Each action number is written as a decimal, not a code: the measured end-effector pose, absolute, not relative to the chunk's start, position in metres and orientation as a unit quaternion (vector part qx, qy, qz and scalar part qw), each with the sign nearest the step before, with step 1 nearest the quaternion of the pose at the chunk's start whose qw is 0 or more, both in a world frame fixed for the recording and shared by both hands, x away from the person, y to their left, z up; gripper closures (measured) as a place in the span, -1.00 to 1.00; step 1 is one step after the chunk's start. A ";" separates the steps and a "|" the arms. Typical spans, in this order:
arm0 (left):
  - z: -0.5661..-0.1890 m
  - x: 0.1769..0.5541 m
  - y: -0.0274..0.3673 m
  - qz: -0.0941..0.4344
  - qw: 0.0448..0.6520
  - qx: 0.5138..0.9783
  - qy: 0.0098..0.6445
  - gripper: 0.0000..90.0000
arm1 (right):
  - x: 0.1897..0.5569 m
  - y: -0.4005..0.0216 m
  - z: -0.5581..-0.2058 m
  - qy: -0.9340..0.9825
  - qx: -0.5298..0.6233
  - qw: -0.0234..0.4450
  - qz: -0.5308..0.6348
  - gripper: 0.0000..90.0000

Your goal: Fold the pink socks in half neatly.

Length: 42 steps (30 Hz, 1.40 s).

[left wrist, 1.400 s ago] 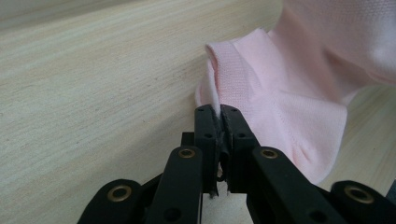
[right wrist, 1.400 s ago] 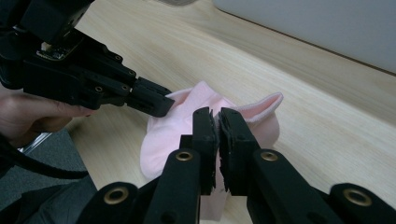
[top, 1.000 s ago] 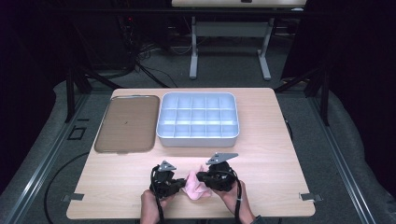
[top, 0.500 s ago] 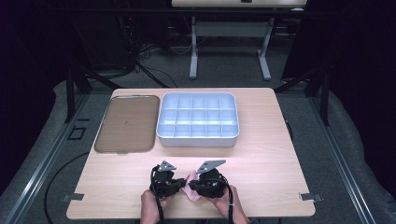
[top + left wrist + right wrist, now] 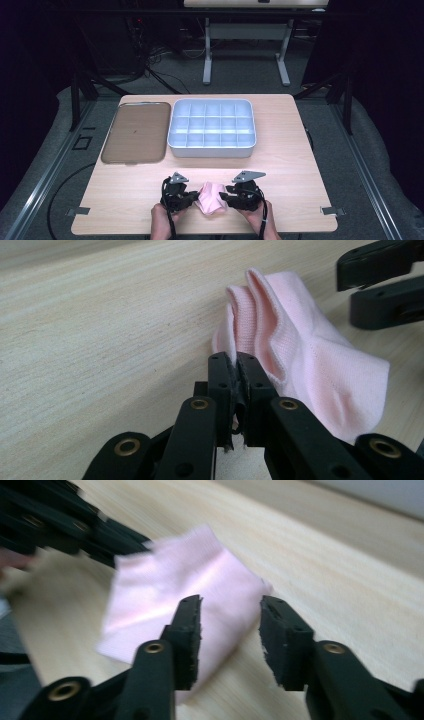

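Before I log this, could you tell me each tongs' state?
Left tongs: shut on the pink cloth.
Right tongs: open, jaws just opening, cloth edge between them unpressed.

I've got a pale pink cloth (image 5: 211, 198) between my two black grippers, the left gripper (image 5: 186, 198) and the right gripper (image 5: 231, 197), each with brass-coloured rivets and a grey plate on top. The table (image 5: 290, 150) under them is light wood grain, blond with fine streaks. Beyond the grippers I see a pale blue-grey divided tray (image 5: 212, 127), and beside it a flat brown lid (image 5: 134, 132).
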<state>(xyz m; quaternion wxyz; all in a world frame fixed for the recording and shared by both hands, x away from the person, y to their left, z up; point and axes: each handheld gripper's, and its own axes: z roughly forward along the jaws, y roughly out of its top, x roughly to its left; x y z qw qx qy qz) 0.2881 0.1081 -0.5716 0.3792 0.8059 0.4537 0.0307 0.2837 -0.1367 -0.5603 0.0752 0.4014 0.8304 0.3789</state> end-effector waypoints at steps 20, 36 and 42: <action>-0.529 0.277 0.111 0.067 0.420 0.821 0.381 0.61 | 0.280 -0.127 -0.576 0.843 0.399 0.116 0.341 -0.06; -0.565 0.279 0.090 0.082 0.348 0.861 0.362 0.93 | 0.284 -0.133 -0.574 0.843 0.403 0.099 0.343 0.08; -0.567 0.280 0.092 0.074 0.356 0.857 0.366 0.98 | 0.287 -0.143 -0.574 0.831 0.423 0.055 0.358 0.21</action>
